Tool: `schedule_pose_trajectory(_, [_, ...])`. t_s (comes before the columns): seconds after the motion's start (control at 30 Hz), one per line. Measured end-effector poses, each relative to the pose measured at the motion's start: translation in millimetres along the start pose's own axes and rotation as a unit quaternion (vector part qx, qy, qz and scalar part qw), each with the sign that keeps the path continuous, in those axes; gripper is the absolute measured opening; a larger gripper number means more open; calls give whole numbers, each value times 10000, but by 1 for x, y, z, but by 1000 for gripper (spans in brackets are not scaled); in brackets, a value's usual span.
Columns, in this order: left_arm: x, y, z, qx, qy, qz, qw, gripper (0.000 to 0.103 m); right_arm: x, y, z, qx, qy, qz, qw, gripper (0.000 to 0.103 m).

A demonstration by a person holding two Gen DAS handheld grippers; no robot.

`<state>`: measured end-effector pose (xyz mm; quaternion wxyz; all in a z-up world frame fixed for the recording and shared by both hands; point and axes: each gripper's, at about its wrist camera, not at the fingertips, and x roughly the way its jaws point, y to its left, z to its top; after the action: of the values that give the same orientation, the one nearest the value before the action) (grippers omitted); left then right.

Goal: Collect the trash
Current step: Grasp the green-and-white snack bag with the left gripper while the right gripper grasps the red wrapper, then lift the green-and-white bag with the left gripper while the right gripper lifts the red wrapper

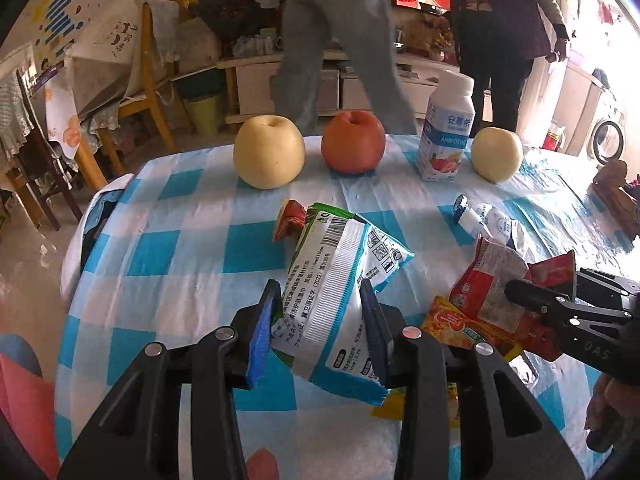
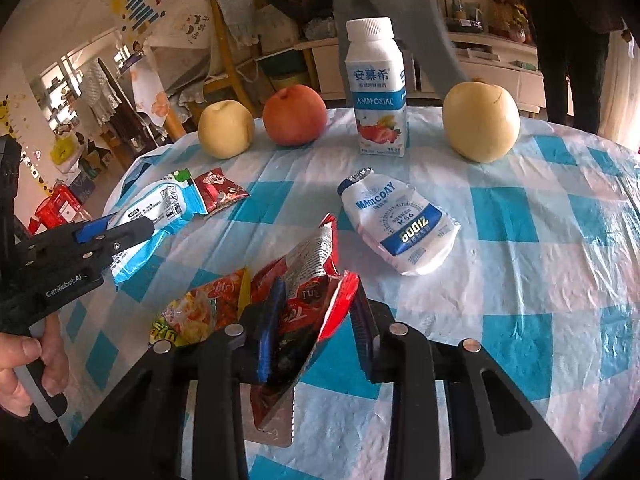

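Left wrist view. We hold the white, blue-edged plastic wipes packet (image 1: 340,300) crosswise between the pads of the left gripper (image 1: 320,320), whose jaws stand part-way closed and pinch the packet near its middle; its far end points ahead of the fingers and its near end droops below them. To lift it cleanly, we judge it best to keep the pinch steady and raise the packet clear of the blue-and-white checked tablecloth (image 1: 180,264) before carrying it off. A small crumpled red wrapper (image 1: 290,220) lies just beyond the packet's far end. To the right, the right gripper (image 1: 532,300) reaches into a red foil snack bag (image 1: 496,284).

Right wrist view. The right gripper (image 2: 316,316) has its jaws narrowed on the torn red foil snack bag (image 2: 308,292), pads pressing both sides of the crumpled mouth. A yellow-orange snack wrapper (image 2: 200,308) lies just left of the fingers, touching the bag. Ahead and to the right rests a squashed white milk pouch (image 2: 400,228), not yet collected. Here a gentle lift should separate bag from wrapper.
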<state>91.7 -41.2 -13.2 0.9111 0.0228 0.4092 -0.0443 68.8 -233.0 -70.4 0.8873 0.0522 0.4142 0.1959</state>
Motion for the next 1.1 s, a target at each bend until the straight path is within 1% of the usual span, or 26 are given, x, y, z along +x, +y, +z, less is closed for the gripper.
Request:
schedule_pose_trajectory(0.5, [-7, -4, -3, 120, -95, 141, 9998, 41, -14, 10, 6, -180, -210, 54, 9996, 32])
schedule_pose_trajectory(0.63, [-14, 1, -1, 71, -187, 176, 9996, 41, -18, 13, 7, -220, -262, 64, 9994, 32])
schedule_pose_trajectory(0.87, [-23, 8, -3, 14, -237, 184, 9995, 41, -24, 13, 6, -242, -320, 91, 9992, 31])
schedule_pose_trajectory(0.97, [-25, 8, -3, 12, -262, 183, 9995, 41, -28, 13, 8, -249, -391, 85, 9989, 22])
schedule_pose_trajectory(1.0, [-25, 9, -3, 13, -265, 182, 9995, 41, -31, 13, 9, -264, -439, 71, 9987, 17])
schedule_pose_trajectory(1.1, [-27, 9, -4, 17, -267, 168, 9995, 41, -36, 14, 11, -319, -508, 36, 9982, 14])
